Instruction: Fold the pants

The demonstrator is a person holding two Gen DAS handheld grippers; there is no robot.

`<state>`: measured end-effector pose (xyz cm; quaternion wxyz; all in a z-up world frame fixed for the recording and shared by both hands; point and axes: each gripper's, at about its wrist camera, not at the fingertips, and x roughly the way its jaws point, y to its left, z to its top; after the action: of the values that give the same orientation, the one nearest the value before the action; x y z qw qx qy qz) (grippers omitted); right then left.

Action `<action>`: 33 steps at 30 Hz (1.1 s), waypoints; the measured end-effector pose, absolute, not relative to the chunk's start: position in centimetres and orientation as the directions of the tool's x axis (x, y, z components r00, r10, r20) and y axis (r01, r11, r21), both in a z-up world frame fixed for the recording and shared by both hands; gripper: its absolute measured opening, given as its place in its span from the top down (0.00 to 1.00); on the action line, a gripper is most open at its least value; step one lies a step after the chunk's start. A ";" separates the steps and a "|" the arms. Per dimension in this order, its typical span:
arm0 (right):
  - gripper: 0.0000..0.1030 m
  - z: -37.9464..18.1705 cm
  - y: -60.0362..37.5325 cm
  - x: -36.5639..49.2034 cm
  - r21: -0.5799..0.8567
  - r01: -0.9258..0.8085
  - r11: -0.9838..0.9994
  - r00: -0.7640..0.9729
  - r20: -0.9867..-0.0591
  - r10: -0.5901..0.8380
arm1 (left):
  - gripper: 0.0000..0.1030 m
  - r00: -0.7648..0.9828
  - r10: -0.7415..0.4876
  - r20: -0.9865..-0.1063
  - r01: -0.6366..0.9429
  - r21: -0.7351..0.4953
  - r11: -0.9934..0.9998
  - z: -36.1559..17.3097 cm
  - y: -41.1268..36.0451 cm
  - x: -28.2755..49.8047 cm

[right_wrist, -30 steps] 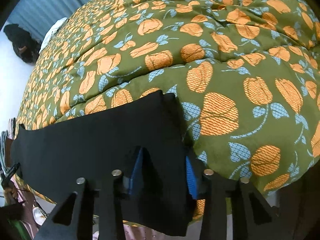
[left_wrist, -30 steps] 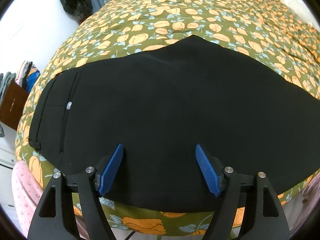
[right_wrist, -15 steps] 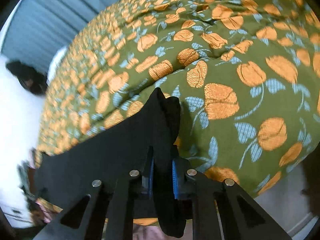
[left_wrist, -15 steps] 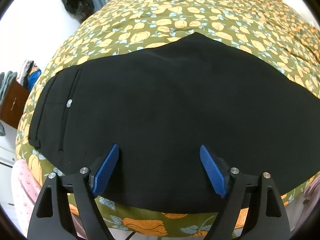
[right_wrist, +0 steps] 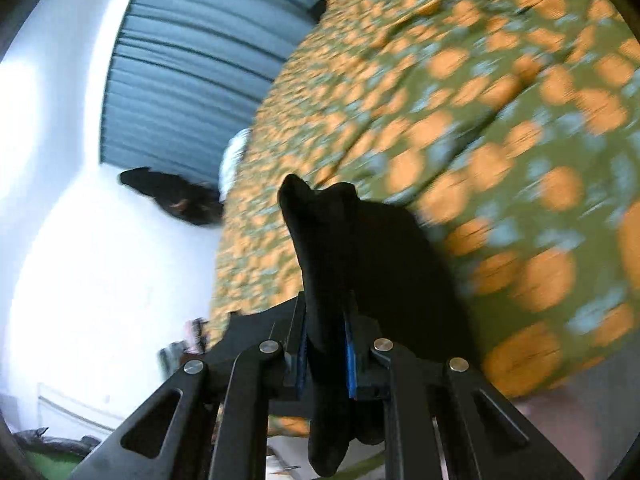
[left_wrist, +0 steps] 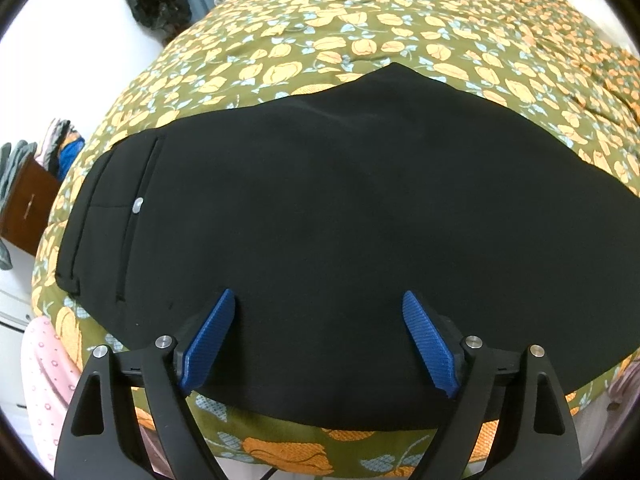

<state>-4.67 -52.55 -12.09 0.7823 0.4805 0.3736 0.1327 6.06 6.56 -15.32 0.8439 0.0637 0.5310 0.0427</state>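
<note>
1. because the task is a fold, the black pants (left_wrist: 340,208) lie spread flat across the floral bedspread (left_wrist: 360,40), the waistband and its small pale button (left_wrist: 138,205) toward the left of the left wrist view and the near edge running along the side of the bed.
2. while that half lies flat, the left gripper (left_wrist: 318,340) hangs over the near edge with its blue pads (left_wrist: 208,344) spread wide and opening a touch further; cloth shows between the pads, but they do not press it, so nothing is held there.
3. since the far end has to be carried over, the right gripper (right_wrist: 325,354) has its pads pressed together on a bunched end of the pants, which sticks up beyond the fingers and droops below them.
4. the blur in the right wrist view suggests that end is in quick motion, probably toward the waistband half.
5. judging from this, the fold is only beginning; the left claw seems placed to leave the flat half undisturbed.
</note>
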 end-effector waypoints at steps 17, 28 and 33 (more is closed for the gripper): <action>0.86 -14.7 -17.1 8.6 0.802 -0.137 0.582 0.399 -0.493 0.773 | 0.14 0.477 -0.038 -0.878 -0.025 -0.056 0.998 -14.1 9.9 4.0; 0.14 -10.4 -12.5 2.9 0.330 -0.375 0.866 0.546 -0.677 0.494 | 0.17 0.530 -0.362 -0.767 0.131 -0.347 0.929 -9.7 10.2 1.3; 0.12 -9.8 -18.5 -1.3 0.250 -0.239 0.938 0.643 -0.683 0.345 | 0.48 0.448 -0.469 -0.761 0.340 -0.340 0.877 -9.1 3.4 2.6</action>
<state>-1.31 -18.49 -9.76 0.9039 0.0683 0.3902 0.1616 2.59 3.44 -9.15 0.8481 -0.0686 0.4681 -0.2385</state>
